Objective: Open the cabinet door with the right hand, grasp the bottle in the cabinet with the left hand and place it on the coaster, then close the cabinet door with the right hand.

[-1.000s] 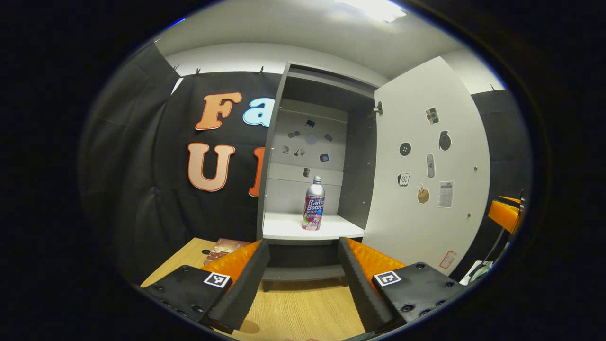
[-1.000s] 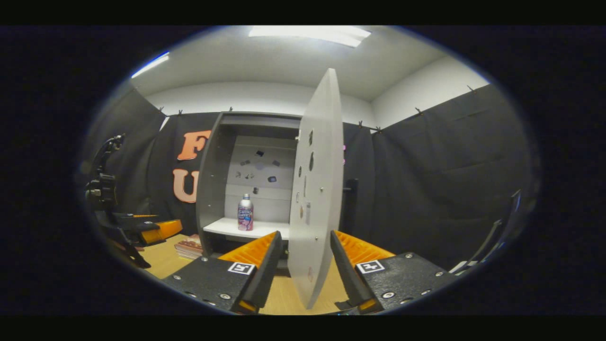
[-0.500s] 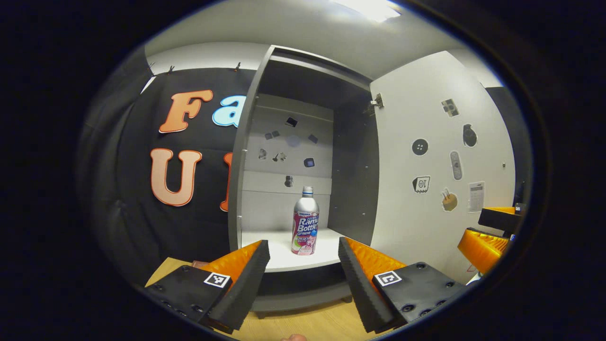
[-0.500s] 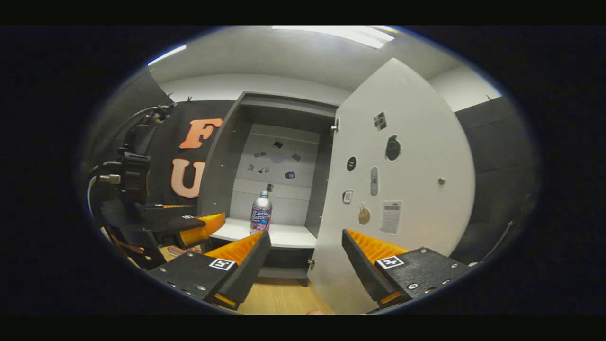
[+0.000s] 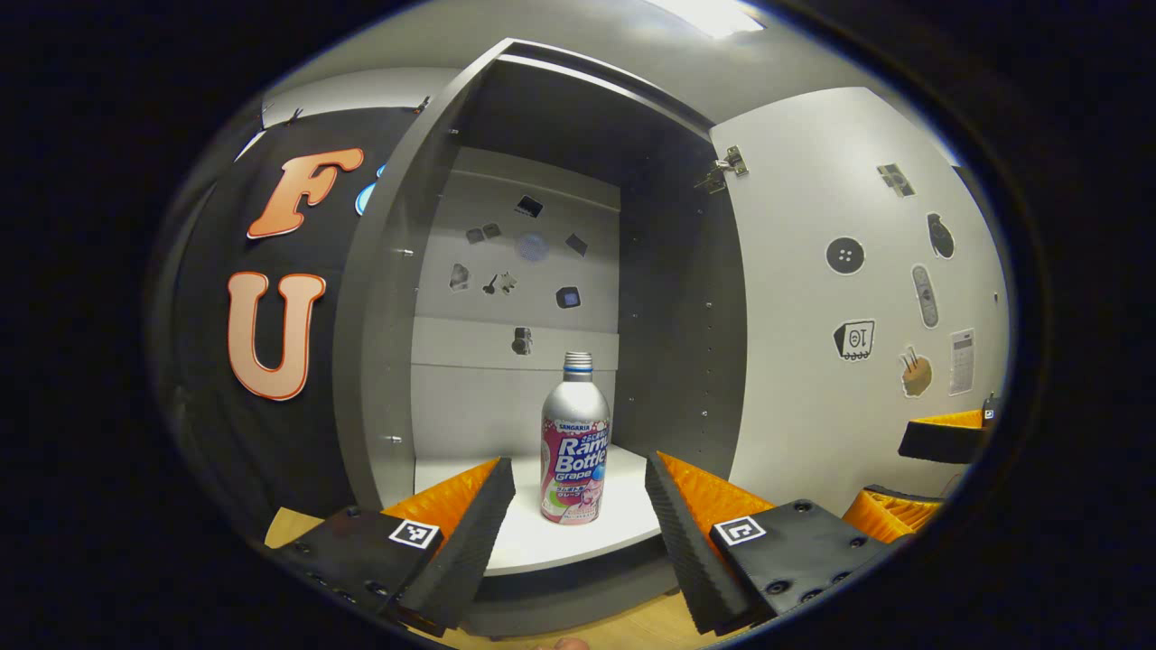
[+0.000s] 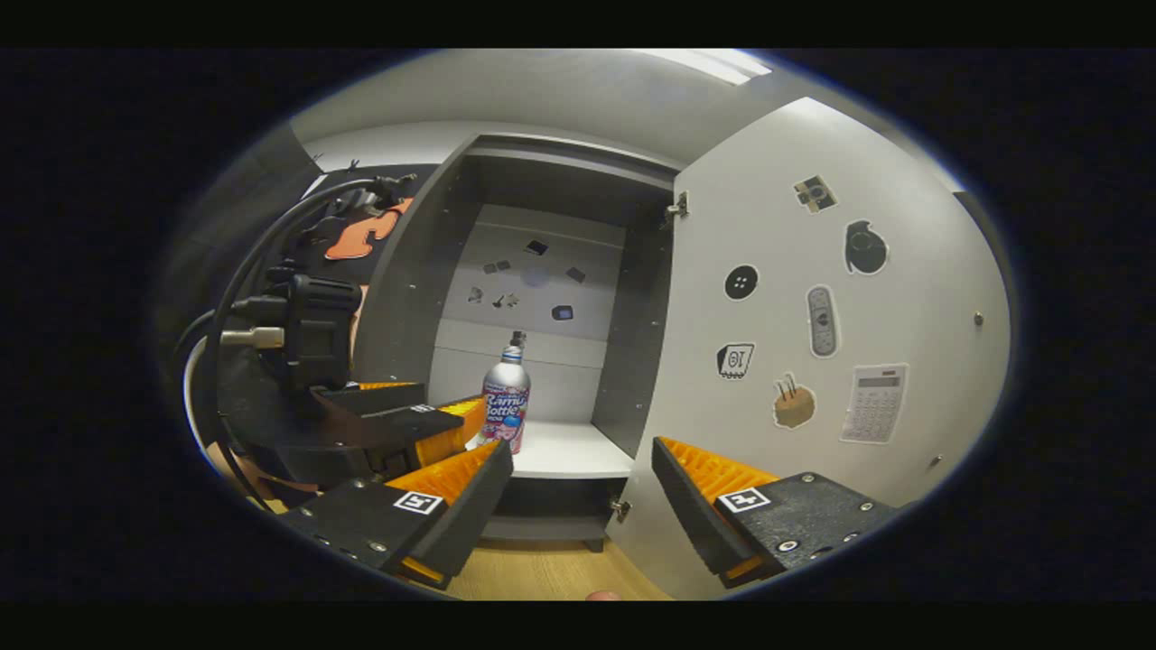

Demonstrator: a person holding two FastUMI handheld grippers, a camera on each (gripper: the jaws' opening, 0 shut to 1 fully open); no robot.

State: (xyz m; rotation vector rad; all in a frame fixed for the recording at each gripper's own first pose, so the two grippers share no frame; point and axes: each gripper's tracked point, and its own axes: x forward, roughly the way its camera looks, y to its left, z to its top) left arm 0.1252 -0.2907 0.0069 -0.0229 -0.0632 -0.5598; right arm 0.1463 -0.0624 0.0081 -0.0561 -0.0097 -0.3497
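In cabinet: bottle (image 5: 575, 442) upright on shelf, door (image 5: 858, 298) open.
Left gripper (image 5: 578, 524): fingers spread, now nearer bottle; grasp next.
Right gripper (image 6: 582, 506): fingers spread, off door.

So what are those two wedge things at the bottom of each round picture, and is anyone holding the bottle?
Those wedges are the two fingers of a grabbing tool that a person holds, one tool in each hand. A small camera rides on each tool, so each picture looks forward along its fingers. The left gripper is open and points at the silver bottle with the pink label, which stands upright on the white shelf inside the grey cabinet. Nothing holds the bottle yet. The white cabinet door with stickers is swung open. The right gripper is open too and holds nothing.
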